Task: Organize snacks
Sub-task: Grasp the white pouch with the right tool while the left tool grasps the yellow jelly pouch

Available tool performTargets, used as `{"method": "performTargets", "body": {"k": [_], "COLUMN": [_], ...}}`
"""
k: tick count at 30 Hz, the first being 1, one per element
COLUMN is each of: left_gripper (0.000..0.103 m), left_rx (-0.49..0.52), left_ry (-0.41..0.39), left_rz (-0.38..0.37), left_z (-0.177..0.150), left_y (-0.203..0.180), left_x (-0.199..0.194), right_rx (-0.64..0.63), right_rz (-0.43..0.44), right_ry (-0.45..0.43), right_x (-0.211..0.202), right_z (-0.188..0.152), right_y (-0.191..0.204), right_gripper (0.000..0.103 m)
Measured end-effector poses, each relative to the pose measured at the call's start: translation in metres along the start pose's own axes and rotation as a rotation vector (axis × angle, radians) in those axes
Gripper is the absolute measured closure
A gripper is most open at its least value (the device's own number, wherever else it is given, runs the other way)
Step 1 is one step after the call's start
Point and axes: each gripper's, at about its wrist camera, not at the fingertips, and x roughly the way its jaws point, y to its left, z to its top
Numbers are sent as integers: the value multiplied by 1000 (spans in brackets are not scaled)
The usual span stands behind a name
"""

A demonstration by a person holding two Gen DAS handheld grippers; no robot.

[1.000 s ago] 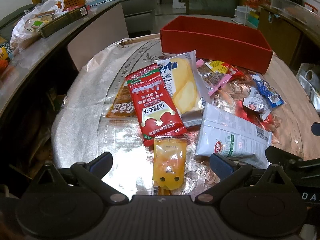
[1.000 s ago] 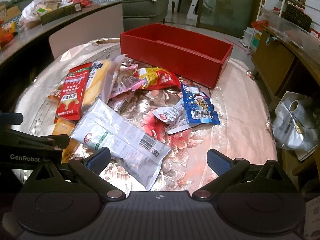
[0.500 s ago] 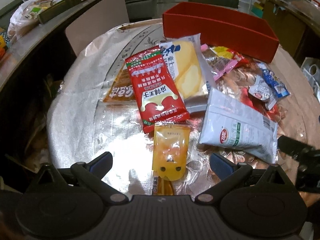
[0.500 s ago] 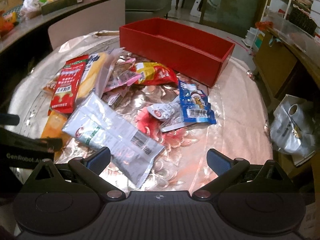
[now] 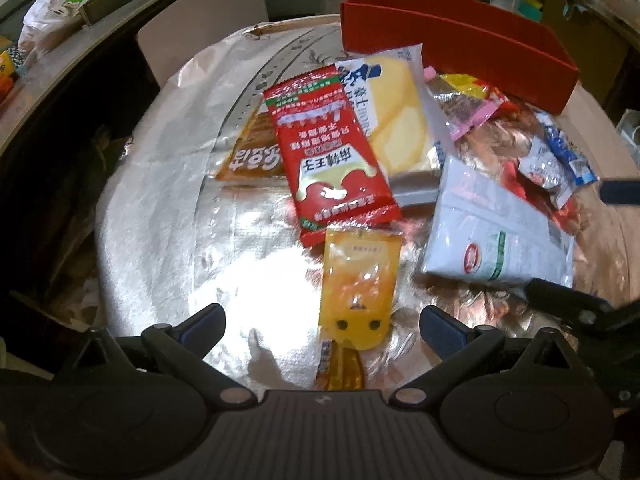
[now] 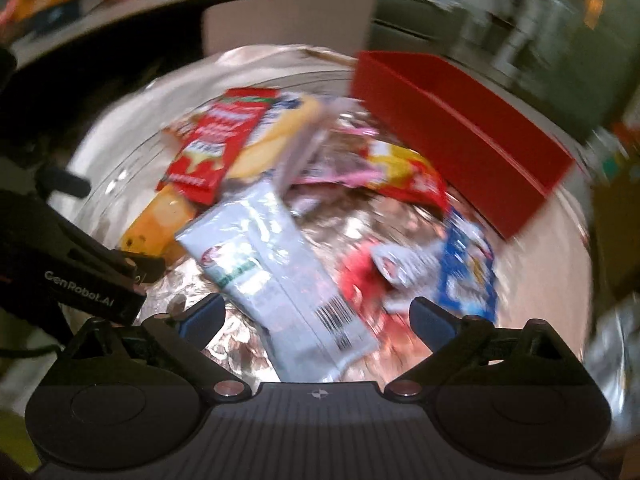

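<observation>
Snack packets lie heaped on a foil-covered round table, with a red box behind them. My left gripper is open low over an orange jelly packet, whose near end lies between the jaws, untouched. Beyond it lie a red packet and a yellow cake packet. My right gripper hangs over a white packet; its jaws are closing, wide apart, with the packet's barcode end between them and no pad pressing. That view is blurred.
A blue packet and a small white-red one lie right of the white packet. A brown packet peeks out under the red one. A curved counter with bags runs behind, past a dark gap at the table's left edge.
The right wrist view has rolled and swung left, bringing the white packet between its jaws. The left view has tipped down a little; the orange packet stays between its fingers.
</observation>
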Motion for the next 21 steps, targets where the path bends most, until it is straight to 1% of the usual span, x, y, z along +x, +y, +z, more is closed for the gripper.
{"method": "performTargets", "body": {"k": [2,3,4,6,9,10,12,14,15,18,19,21], "left_gripper": [4,5,7,8,8,8,8,8,8,8,5,4], "left_rx": [0,-1,-7,-13,-25,-22,-27,-43,-47,-26,-15,-14], "left_ry": [7,14,20,43,58,58,62,71,78,90,90,79], "left_rz": [7,18,19,23,-8,-8,1,4,7,27,38,43], "left_z": [-1,-1,-1,-1,-1,-1,-1,0,0,0,0,0], "left_y": [2,3,4,7,10,11,12,16,17,14,12,11], "left_x": [1,2,4,10,14,15,16,20,23,29,32,33], "right_rx": [-36,-44,-48,-49,-59,-42,7,12,15,-30,-31,-9], "right_rz": [57,92,118,144,133,142,179,214,242,213,209,207], "right_ry": [14,23,40,81,131,144,156,168,168,153,136,95], "right_x": [8,13,18,31,44,47,52,55,58,60,61,60], "right_z": [7,9,11,12,11,10,12,13,12,11,10,5], "right_y": [2,2,2,3,2,0,-6,-7,-7,-1,-1,-1], "right_gripper": [6,11,18,19,20,19,12,0,0,0,0,0]}}
